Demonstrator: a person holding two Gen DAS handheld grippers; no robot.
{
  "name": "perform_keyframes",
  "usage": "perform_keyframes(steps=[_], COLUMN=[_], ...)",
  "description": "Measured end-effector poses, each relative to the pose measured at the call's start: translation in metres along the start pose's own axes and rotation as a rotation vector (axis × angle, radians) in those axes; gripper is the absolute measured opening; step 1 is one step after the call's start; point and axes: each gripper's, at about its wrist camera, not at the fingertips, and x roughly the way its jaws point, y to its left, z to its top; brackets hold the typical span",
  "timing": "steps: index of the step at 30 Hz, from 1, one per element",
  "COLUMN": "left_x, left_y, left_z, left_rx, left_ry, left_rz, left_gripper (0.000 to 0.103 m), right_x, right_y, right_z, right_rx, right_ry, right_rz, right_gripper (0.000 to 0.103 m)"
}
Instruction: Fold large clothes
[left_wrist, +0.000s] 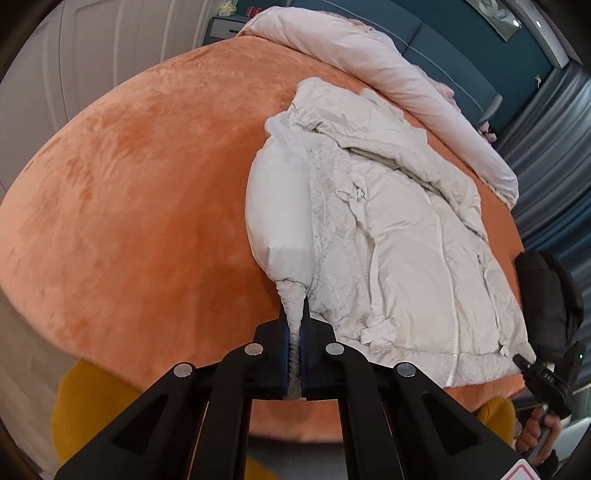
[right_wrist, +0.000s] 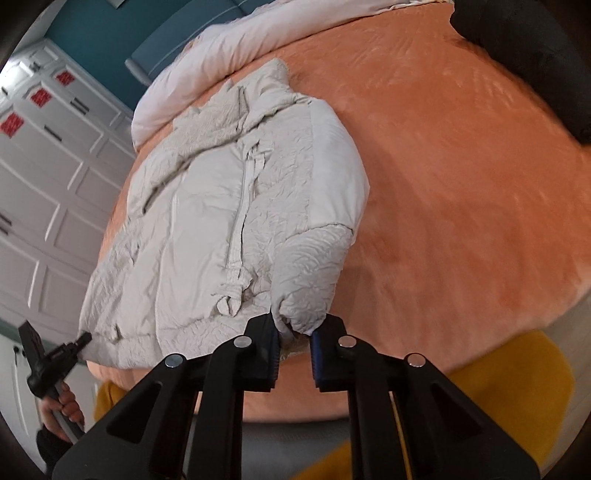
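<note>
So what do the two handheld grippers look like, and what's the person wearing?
Both the left gripper and the right gripper are matte black linkage arms with round silver pins and blue pads on the fingers. The person's dark sleeve looks puffy.

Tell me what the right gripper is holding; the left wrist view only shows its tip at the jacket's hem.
Observer: The right gripper is closed on a sleeve cuff of the white jacket.
Operator: Mine pinches the other cuff. What is behind my tool?
Observer: A bare hand wraps the handle of the left gripper, with a dark sleeve below it.
</note>
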Motion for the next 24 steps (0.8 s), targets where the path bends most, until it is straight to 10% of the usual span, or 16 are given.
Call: perform_keyframes(steps=[13,20,24], left_x=[-0.066,-0.110,-0.142], left_y=[0.024,0.023,0.002], left_z=[-0.118,-0.075,-0.020], left_rx=[0.148,0.051,0.094], left_ry=[0.196,0.027,-0.198], left_rz=[0.063,0.070,0.096], left_gripper=[0.003,0.014,0.046], right_x=[-0.054,-0.084,-0.122], right_y=[-0.003,-0.011,-0.020], right_z=[-0.090,-0.038,-0.009], right_rx=[-0.277,-0.250,-0.253], right_ry=[0.268,0.166,-0.024], right_rz=[-0.131,-0.100,-0.147], right_gripper=[0.016,0.035,0.053])
